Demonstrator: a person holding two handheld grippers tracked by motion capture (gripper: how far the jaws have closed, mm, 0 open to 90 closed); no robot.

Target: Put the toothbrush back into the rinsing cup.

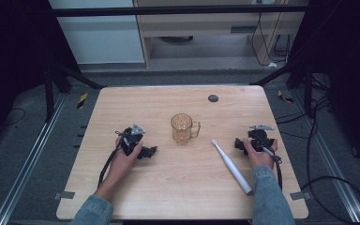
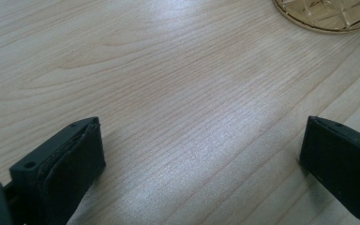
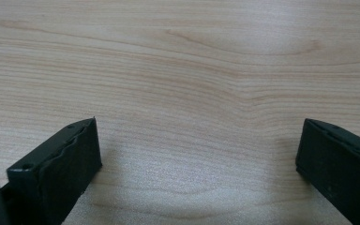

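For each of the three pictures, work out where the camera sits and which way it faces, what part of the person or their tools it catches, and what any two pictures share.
High view: above the person's side, looking forward and down on the table; shows both forearms, left gripper, right gripper, mug, toothbrush.
Left gripper view: on the left gripper, facing bare wood and the mug's base; its open jaws show.
Right gripper view: on the right gripper, facing bare wood; open jaws show.
Shared: high and left gripper views both show the mug.

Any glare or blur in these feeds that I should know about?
High view: even light, slightly soft; mug and toothbrush readable. Left gripper view: pale sheen on the table, jaws blurred. Right gripper view: sheen low on the wood, grain sharp.
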